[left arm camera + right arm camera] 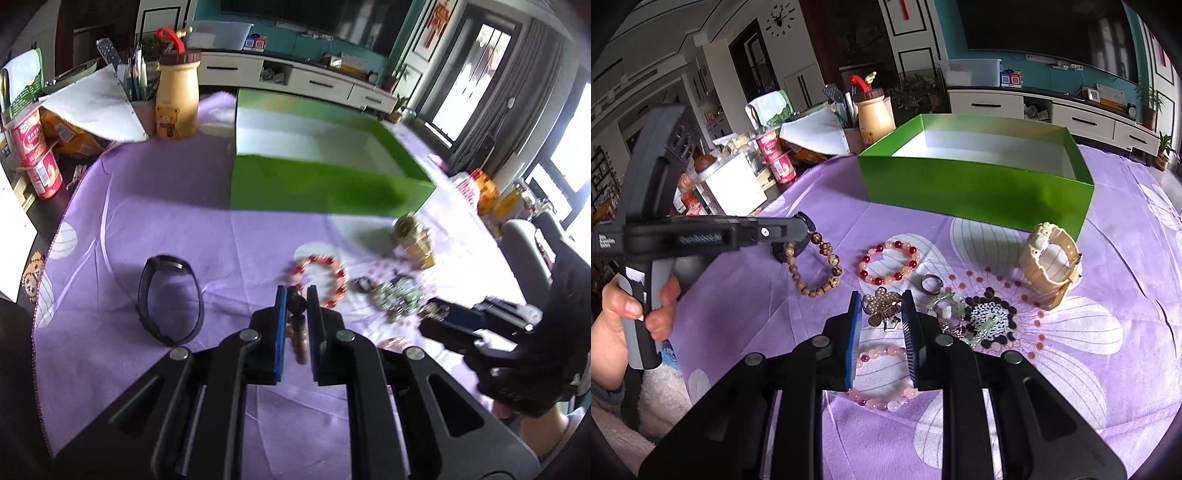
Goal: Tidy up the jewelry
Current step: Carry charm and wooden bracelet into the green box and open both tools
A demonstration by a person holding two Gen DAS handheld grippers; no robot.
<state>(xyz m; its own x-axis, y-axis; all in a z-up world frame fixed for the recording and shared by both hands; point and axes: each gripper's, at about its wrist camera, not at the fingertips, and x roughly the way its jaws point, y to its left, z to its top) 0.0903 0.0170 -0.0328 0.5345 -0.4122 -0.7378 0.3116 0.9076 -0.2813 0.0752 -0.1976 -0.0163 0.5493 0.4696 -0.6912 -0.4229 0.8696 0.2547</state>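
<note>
Clearly the sorting is only starting: the green box (975,184), sitting at twelve o'clock on the purple-covered bench (746,295), is showing a bare white floor in the right wrist view, with no jewelry visible inside.

The left claw (296,299) is pinching a wooden bead bracelet (816,266) between its pads, and the loop is dangling from the tips above the cloth, so I judge this piece is being carried toward the box. A black band (168,299) is lying at nine o'clock from that claw, well apart from the rest.

The right claw (881,308) is hanging spread just above a pearl butterfly brooch (882,306), its fingers flanking it without gripping; a pale pink bead bracelet (879,373) is lying under it, nearer the camera.

Waiting on the cloth are a red-and-pink bead bracelet (890,264) at eleven o'clock of the brooch, a small ring (931,283), a tangle of jade-coloured and dark beads (979,317) at three o'clock, and a cream watch (1051,258) near the box's front corner. Nearly everything is left to do.
</note>
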